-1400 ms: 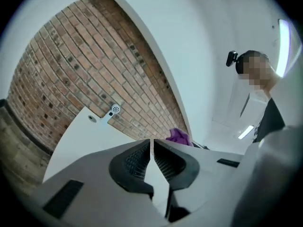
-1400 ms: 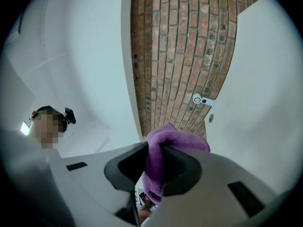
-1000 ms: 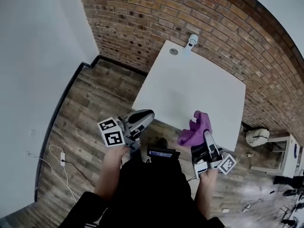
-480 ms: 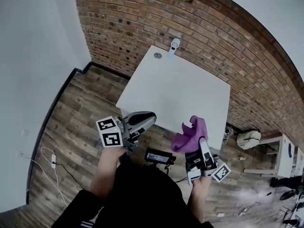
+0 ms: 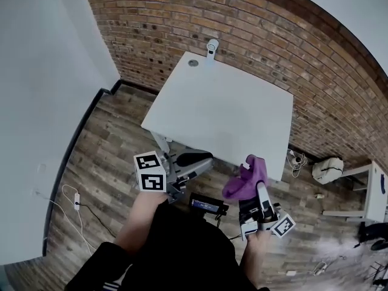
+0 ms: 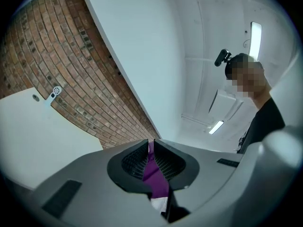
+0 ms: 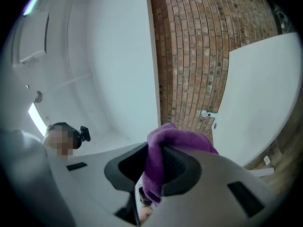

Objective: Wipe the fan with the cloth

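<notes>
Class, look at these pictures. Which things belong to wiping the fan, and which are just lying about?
For the job: fan; cloth, gripped in the right tongs; table.
Lying about: bag; power strip.

The fan (image 5: 212, 46) at the worktop's (image 5: 230, 111) far edge is too small for detail; the right tongs (image 7: 158, 163) hide the cloth's (image 7: 176, 140) lower folds.
</notes>
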{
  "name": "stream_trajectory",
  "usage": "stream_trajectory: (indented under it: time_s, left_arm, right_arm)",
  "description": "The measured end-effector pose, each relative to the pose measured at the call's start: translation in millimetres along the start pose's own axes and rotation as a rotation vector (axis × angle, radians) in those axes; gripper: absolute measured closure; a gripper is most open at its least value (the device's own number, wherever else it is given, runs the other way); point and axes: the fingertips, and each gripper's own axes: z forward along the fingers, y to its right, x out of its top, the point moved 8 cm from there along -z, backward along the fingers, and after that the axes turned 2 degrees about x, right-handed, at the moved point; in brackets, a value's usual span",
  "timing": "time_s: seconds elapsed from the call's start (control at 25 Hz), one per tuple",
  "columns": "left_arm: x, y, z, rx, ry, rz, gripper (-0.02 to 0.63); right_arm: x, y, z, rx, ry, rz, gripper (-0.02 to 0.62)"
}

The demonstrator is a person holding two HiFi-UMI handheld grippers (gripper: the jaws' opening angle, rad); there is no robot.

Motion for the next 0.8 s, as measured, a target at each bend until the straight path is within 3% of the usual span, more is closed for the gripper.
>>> stream_trajectory:
  time_s: [0.32,0.8]
  left_arm:
    - [-37.2,24.6,13.5,0.032,-0.026,-0.060,0.577]
    - [-17.3,18.3,8.2,0.035,0.034,-0.065,0.577]
  right_arm:
    - [-1.1,10.9,-14.3,0.005,-0.111,0.004,0.531]
    - [1.6,15.8,18.1,0.049,-0.162,-0.015,0.531]
